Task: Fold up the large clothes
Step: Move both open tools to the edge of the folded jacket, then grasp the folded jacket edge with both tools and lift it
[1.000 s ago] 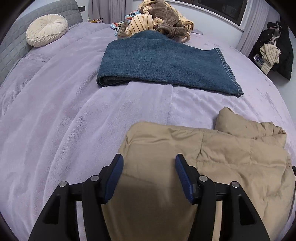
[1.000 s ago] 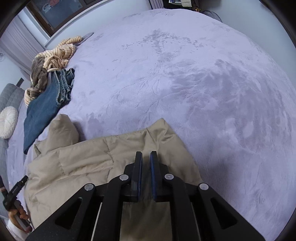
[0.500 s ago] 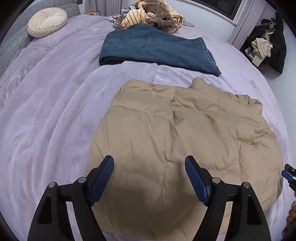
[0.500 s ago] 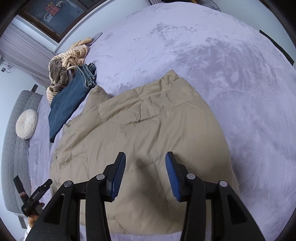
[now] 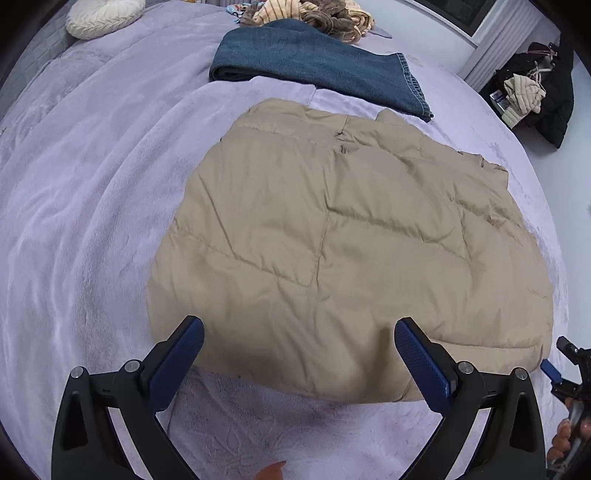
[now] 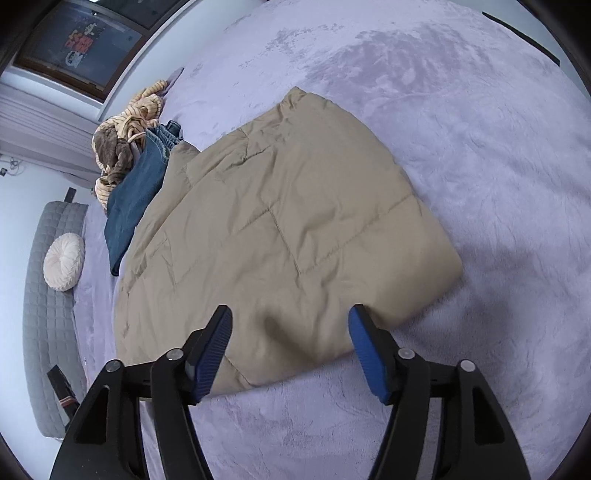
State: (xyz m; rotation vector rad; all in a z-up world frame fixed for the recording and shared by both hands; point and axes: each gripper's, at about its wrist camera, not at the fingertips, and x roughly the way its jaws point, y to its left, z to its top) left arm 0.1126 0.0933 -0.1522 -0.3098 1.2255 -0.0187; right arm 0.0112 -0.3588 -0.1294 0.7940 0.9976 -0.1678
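A tan quilted jacket lies folded flat on the lilac bed cover; the right wrist view shows the tan jacket from its right side. My left gripper hovers over the jacket's near edge, its jaws opening wide, nothing pressed between the blue pads. My right gripper hangs above the near right corner of the jacket, its jaws also opening and free of the cloth. At the right border of the left wrist view, part of the right gripper and a hand show.
Folded blue jeans lie behind the jacket, with a heap of striped and brown clothes beyond. A round cream cushion sits by the grey headboard. Dark garments hang at the far right. Bare bed cover stretches right of the jacket.
Both grippers let go of the jacket, spread their jaws and drew back toward the near edge. The jacket now lies flat with more of it in view.
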